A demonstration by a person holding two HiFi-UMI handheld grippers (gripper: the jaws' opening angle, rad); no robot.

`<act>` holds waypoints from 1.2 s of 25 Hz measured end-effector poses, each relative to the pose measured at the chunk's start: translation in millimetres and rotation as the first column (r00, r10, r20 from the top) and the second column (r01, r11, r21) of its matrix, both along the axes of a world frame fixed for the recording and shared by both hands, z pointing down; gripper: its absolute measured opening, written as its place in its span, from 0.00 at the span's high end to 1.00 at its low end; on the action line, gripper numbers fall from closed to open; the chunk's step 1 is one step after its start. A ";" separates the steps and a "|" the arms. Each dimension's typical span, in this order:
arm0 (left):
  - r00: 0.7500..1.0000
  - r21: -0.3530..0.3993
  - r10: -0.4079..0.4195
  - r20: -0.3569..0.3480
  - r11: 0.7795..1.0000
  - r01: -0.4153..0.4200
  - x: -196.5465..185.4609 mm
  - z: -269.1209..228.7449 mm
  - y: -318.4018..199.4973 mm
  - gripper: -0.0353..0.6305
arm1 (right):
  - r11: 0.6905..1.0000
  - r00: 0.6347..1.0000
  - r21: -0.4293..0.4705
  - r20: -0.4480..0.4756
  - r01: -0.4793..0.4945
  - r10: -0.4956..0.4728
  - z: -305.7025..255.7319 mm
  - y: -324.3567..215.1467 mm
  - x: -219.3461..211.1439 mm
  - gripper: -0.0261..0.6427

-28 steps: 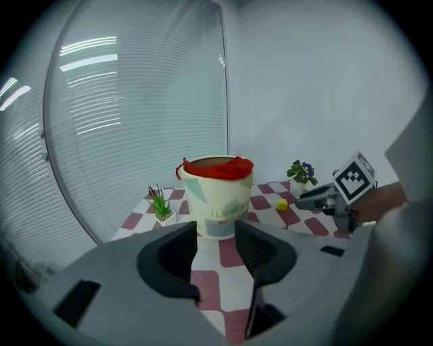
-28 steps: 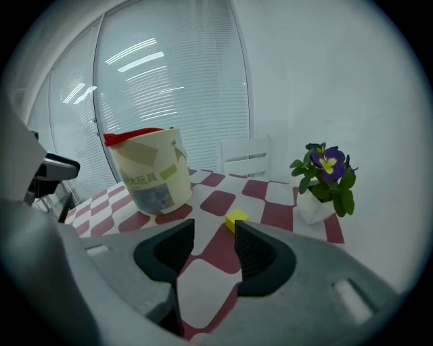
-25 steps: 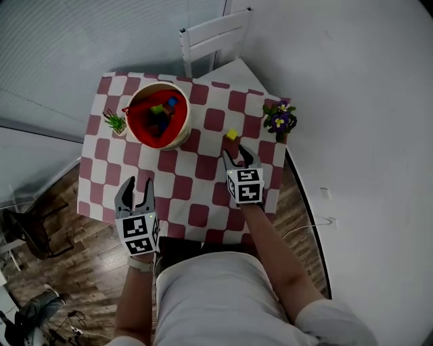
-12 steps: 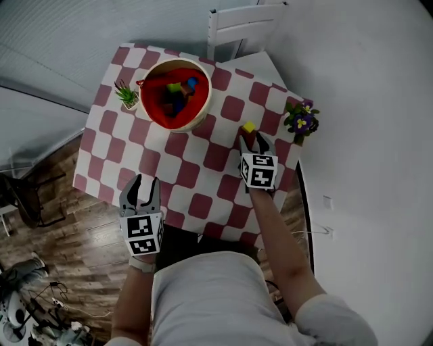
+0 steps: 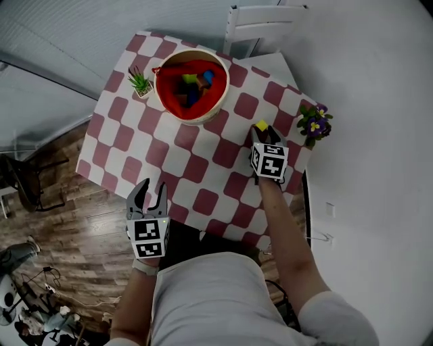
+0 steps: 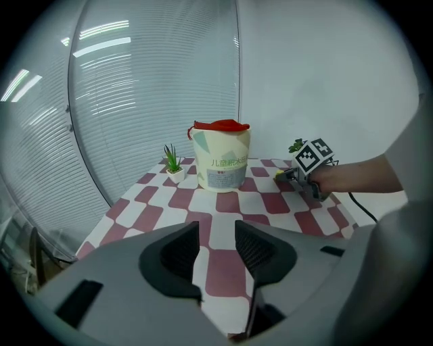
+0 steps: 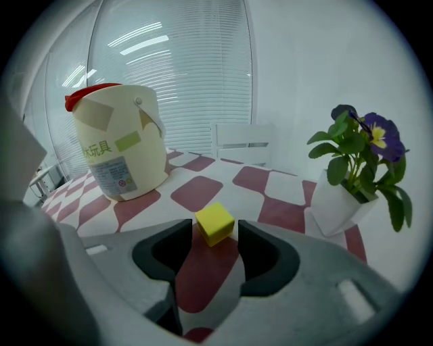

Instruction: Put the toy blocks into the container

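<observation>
Right gripper (image 5: 263, 134): jaws apart, not clamped; yellow block (image 7: 215, 224) sits on checked worktop (image 5: 203, 169) between the tips, centre-right of head view.
Left gripper (image 6: 216, 236): jaws apart, empty; lower left, at worktop edge.
Container (image 5: 197, 121): upper centre, w/ other blocks (image 5: 193, 84) inside.

There is one table (image 5: 196, 169), one chair (image 5: 260, 17), one bucket (image 6: 218, 167) and two potted plants, namely one green plant (image 5: 141, 84) and one purple-flowered plant (image 5: 314, 125). One yellow block (image 5: 261, 126) lies on the table, and the bucket holds more blocks (image 5: 193, 84), perhaps four or five, though they lie too jumbled in the head view to count surely. One person (image 5: 223, 297) holds two grippers, one left gripper (image 5: 151, 192) and one right gripper (image 5: 264, 134).
</observation>
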State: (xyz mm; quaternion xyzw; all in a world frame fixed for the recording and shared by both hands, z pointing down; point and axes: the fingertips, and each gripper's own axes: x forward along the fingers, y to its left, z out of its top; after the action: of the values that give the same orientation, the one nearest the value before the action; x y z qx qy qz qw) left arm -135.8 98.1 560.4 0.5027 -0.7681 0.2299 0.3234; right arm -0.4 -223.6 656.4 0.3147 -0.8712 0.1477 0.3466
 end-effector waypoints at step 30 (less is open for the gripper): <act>0.990 0.108 0.140 -0.011 0.985 -0.138 -49.2 -18.7 -31.3 0.71 | 0.997 0.991 0.064 0.126 0.045 -0.053 -109.8 41.3 -63.3 0.69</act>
State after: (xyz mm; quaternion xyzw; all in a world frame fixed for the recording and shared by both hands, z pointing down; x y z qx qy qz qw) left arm -185.0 66.8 541.6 0.5738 -0.7393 0.2054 0.2863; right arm -63.7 -182.4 546.6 0.2937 -0.9031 0.1323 0.2838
